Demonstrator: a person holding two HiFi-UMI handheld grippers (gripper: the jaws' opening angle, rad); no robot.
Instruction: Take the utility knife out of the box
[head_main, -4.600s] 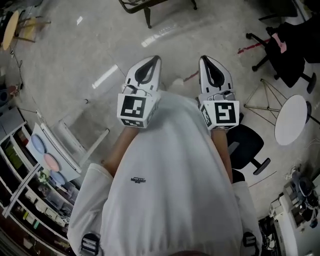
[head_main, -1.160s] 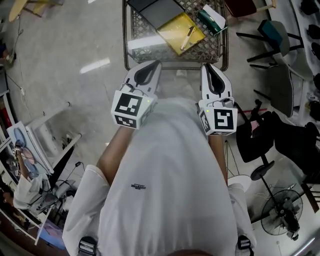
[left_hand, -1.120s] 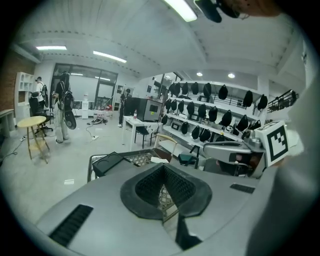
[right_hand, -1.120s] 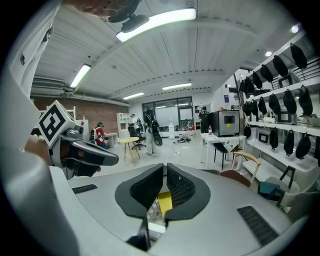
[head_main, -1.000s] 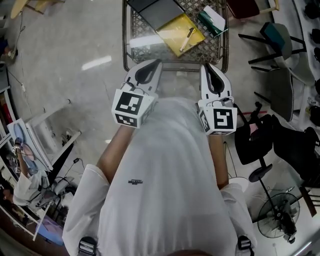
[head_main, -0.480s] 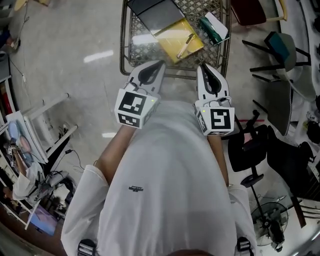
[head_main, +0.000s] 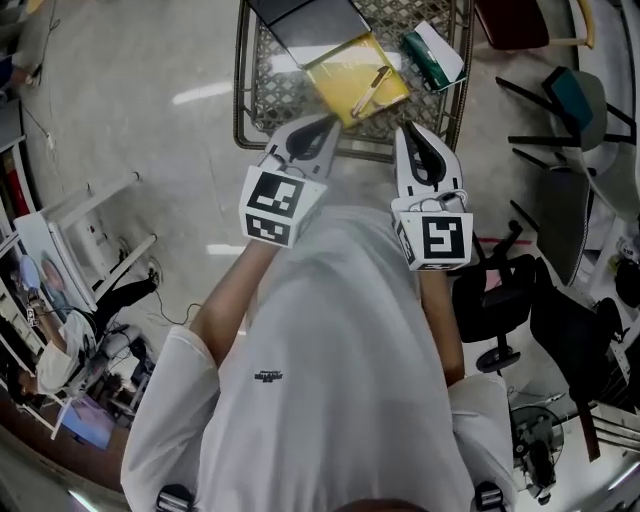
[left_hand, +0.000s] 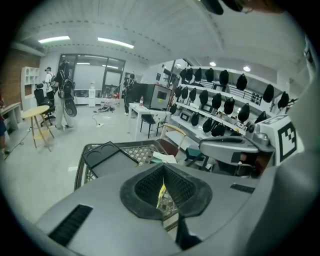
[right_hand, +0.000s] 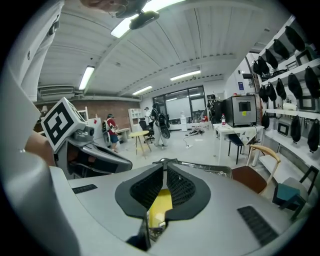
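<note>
A wire mesh cart (head_main: 242, 108) stands just ahead of me in the head view. In it lies a flat yellow box (head_main: 352, 88) with a slim utility knife (head_main: 377, 82) resting on top. My left gripper (head_main: 328, 120) hangs over the cart's near rim, just short of the yellow box, jaws shut and empty. My right gripper (head_main: 408, 130) is beside it at the rim, jaws also together with nothing held. In the left gripper view the shut jaws (left_hand: 164, 168) point across the mesh (left_hand: 131, 150). Below the shut jaws (right_hand: 164, 168) in the right gripper view, the yellow box (right_hand: 161, 204) shows.
A dark tray (head_main: 305, 18) and a green and white carton (head_main: 432, 55) also lie in the cart. Chairs (head_main: 575, 100) and a black office chair (head_main: 498, 290) stand on the right. A white rack (head_main: 95, 200) stands on the left.
I have come closer to the cart. Both grippers moved forward and down, from short of the near rim to over it, still shut.
</note>
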